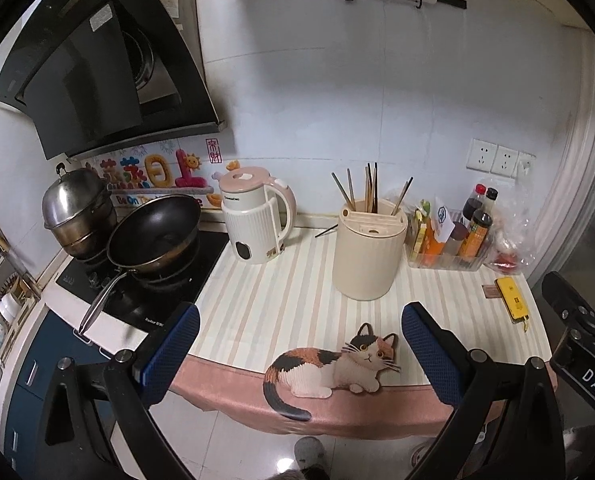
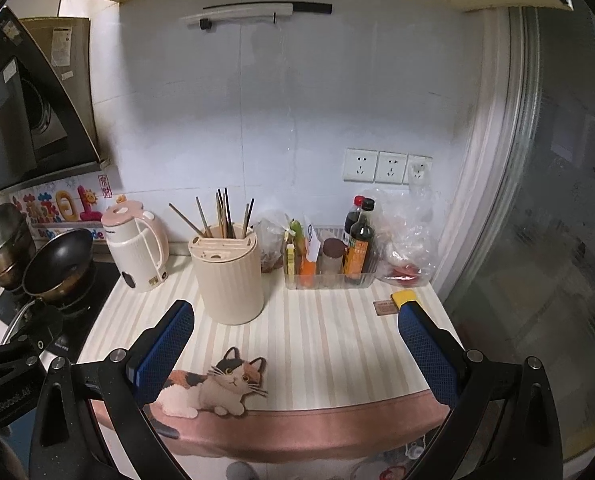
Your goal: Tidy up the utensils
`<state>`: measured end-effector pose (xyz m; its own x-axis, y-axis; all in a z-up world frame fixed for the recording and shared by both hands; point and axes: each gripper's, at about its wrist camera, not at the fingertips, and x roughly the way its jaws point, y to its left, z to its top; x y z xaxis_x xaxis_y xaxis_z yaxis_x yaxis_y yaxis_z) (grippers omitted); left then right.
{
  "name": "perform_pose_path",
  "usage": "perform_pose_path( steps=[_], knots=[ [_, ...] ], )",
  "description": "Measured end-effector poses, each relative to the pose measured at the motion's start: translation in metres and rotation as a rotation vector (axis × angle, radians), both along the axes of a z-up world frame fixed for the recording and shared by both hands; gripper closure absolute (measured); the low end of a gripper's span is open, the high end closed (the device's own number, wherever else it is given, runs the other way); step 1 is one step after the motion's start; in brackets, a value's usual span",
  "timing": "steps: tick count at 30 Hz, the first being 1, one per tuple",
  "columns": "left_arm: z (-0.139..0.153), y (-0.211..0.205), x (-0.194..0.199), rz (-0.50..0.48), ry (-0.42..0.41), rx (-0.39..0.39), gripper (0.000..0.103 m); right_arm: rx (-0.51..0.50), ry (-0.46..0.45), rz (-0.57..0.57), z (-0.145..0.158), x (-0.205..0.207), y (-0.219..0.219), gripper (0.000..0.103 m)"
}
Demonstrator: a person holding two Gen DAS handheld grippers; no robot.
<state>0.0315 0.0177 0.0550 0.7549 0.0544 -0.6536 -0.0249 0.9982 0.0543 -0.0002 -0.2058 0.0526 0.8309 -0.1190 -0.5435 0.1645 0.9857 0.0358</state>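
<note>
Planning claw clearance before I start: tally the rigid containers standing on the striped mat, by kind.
Kettle: 1
Utensil holder: 1
Clear condiment bin: 1
Total: 3

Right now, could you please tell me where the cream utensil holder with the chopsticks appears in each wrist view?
Left wrist view: the cream utensil holder stands right of centre, between the kettle and the condiment tray.
Right wrist view: the holder stands left of centre, behind the cat.
Shared landmark: the calico cat print on the mat's front edge.
</note>
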Motion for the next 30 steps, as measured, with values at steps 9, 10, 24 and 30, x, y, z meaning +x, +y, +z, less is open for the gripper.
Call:
perform_pose_path(
  steps=[9,10,24,30],
  knots=[
    [-0.005,-0.002,0.003,0.007,0.028,-0.003,0.0,-0.002,0.046,0.022,-0.006,0.01,-0.001,0.0],
    [-0.006,-0.002,0.004,0.009,0.03,-0.001,0.0,-0.001,0.048,0.027,-0.006,0.011,-0.001,0.0],
    [-0.012,-0.002,0.006,0.028,0.046,0.012,0.0,0.0,0.064,0.039,-0.012,0.012,-0.002,0.0],
    [-0.012,-0.002,0.006,0.025,0.045,0.01,0.0,-0.002,0.069,0.042,-0.014,0.011,-0.003,0.0]
  ],
)
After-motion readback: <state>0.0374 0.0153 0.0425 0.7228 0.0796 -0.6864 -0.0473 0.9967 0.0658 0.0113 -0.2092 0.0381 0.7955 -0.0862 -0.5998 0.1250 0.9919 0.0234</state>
